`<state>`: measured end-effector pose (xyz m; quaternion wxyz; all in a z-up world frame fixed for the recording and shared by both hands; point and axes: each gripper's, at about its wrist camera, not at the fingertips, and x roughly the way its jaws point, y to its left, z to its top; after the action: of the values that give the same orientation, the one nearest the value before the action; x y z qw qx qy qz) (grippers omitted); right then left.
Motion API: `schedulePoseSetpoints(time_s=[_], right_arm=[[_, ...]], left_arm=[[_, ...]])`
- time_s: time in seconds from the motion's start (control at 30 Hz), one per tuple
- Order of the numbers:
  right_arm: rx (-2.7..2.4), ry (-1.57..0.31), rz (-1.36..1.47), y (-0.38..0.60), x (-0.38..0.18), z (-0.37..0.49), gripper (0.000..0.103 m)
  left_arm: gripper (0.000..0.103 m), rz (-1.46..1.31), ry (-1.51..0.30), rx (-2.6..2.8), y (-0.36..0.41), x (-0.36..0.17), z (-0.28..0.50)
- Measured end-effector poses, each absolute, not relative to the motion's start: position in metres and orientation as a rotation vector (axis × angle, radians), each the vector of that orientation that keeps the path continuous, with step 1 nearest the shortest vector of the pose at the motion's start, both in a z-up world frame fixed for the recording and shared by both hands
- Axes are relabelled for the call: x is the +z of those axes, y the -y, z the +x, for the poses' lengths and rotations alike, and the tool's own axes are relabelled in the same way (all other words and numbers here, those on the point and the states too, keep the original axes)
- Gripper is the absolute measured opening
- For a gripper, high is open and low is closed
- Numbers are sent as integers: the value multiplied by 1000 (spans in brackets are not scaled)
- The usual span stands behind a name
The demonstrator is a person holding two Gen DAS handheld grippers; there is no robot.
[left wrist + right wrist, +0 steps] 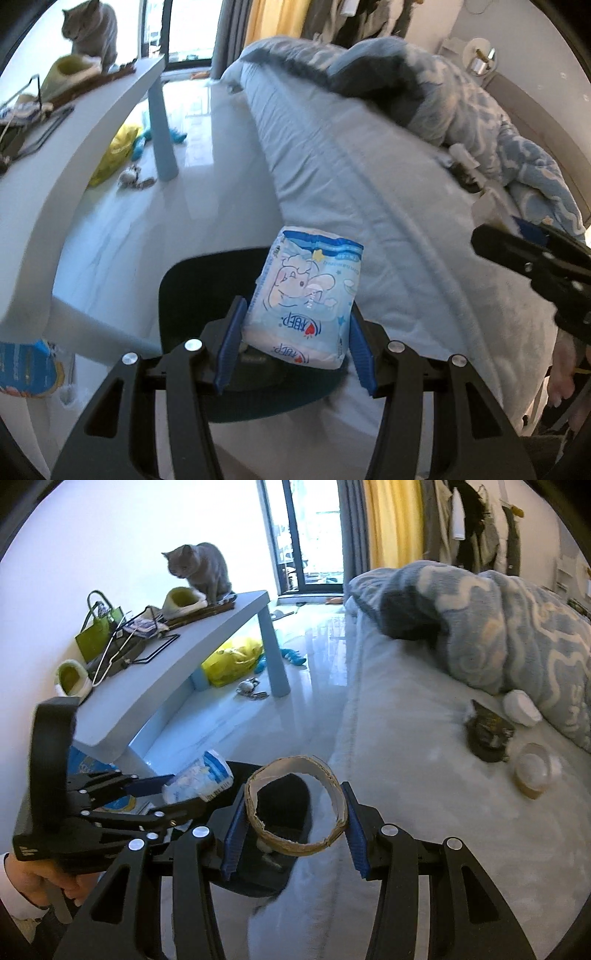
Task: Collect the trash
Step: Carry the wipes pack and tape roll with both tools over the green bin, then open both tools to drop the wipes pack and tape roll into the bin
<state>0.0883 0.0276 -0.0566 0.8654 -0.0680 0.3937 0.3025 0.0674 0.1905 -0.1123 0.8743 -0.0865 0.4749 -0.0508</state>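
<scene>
My left gripper (297,310) is shut on a blue-and-white tissue pack (306,291), which stands upright between the blue pads. Under it lies the dark mouth of a black bin (192,295), beside the bed. In the right wrist view my right gripper (293,786) is shut on a torn cardboard ring (295,843), held over the same black bin (280,812). The left gripper (188,788) with the tissue pack (201,777) is close on its left. On the bed lie a dark crumpled wrapper (487,734), a white wad (522,709) and a clear plastic cup (535,771).
The pale blue bed (406,794) fills the right, with a patterned blanket (498,627) heaped on it. A low blue table (207,642) on the left carries bags, slippers and a grey cat (199,572). A yellow bag (232,661) and toys lie on the floor beneath it.
</scene>
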Motion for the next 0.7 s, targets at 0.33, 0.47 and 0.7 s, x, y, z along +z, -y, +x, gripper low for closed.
schedulePoseSetpoints(time_s=[0.33, 0.47, 0.7], right_arm=[[684, -837, -180, -70, -65, 82, 48], [694, -850, -184, -82, -70, 83, 48], [707, -883, -201, -96, -84, 83, 48]], left_arm=[[58, -183, -1142, -62, -215, -151, 63], [65, -215, -1187, -45, -228, -162, 60], [67, -237, -1163, -21, -246, -159, 53]])
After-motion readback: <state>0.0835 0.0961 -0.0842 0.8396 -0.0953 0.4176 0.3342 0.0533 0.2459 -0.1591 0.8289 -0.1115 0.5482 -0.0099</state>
